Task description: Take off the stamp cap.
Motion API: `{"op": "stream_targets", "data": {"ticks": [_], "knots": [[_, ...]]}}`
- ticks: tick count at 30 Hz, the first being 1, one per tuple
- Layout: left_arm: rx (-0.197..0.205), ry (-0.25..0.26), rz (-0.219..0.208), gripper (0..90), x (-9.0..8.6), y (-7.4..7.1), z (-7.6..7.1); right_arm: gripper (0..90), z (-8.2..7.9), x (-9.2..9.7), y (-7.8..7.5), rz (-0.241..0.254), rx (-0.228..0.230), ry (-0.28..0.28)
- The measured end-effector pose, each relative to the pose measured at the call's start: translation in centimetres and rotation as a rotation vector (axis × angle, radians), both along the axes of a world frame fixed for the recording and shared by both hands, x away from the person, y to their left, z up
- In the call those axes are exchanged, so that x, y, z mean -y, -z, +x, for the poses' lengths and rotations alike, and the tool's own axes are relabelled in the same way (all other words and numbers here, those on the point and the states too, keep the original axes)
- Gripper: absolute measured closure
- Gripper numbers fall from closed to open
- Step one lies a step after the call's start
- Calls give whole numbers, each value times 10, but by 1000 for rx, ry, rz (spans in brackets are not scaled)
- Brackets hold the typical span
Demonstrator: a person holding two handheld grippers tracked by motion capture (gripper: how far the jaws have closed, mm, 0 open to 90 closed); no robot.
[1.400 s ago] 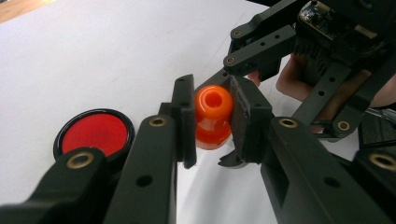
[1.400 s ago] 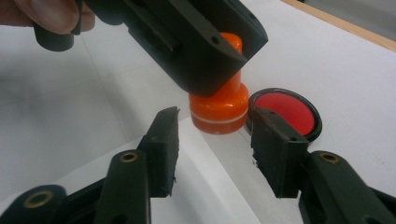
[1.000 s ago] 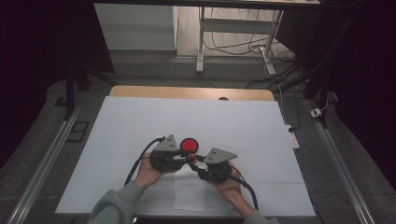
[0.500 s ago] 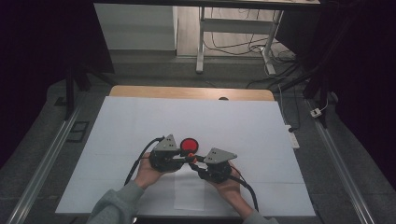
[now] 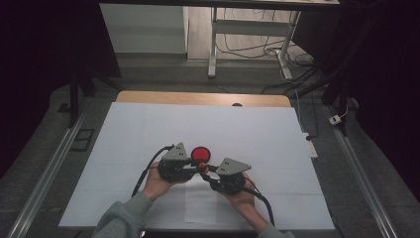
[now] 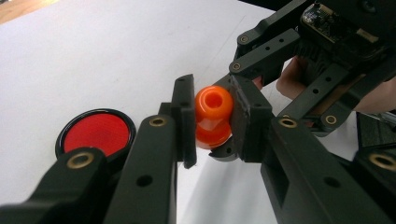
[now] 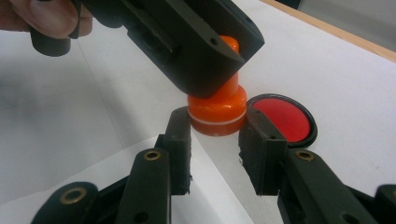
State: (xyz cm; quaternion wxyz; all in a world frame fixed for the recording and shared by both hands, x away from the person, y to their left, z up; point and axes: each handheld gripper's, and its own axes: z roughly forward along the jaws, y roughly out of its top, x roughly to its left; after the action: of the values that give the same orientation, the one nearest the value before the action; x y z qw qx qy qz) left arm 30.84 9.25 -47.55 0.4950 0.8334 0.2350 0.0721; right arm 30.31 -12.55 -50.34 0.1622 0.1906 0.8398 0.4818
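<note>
Holding an orange stamp [image 6: 212, 116] between both claws just beside the round red ink pad [image 6: 95, 133], on the side of it nearer the person, above the white sheet [image 5: 223, 129] that covers the table. Gripping the stamp's narrower knobbed top with the left gripper [image 6: 211, 122], jaws drawn in to only the width of that knob and both pads pressed flat against it, hollow end turned toward the left gripper's camera. Flanking the wider base, the part with the thin white band, with the right gripper [image 7: 215, 154], jaws closed to about the width of that base and seemingly touching it on both sides, though how firm the pinch is cannot be told. Judging from this two-handed hold, standing at the step of separating the top from the base, or of passing the stamp from one claw to the other; cannot tell which. Calling next for a steady clamp on one half while the other claw twists or pulls straight along the stamp's axis, away from the ink pad rather than across it, with no sideways lever that could pop the smooth plastic out of the pads. Keeping the ink pad untouched meanwhile, since it lies just behind the right gripper's far jaw.
</note>
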Motion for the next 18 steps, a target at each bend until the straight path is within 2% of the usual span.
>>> {"op": "stream_targets", "data": {"ticks": [11,18], "knots": [[-9,-1,-5,726,0,0,0,646,-2,0,0,-10,12,4],[4,-17,-13,728,1,1,-2,650,-3,1,1,0,27,16]]}}
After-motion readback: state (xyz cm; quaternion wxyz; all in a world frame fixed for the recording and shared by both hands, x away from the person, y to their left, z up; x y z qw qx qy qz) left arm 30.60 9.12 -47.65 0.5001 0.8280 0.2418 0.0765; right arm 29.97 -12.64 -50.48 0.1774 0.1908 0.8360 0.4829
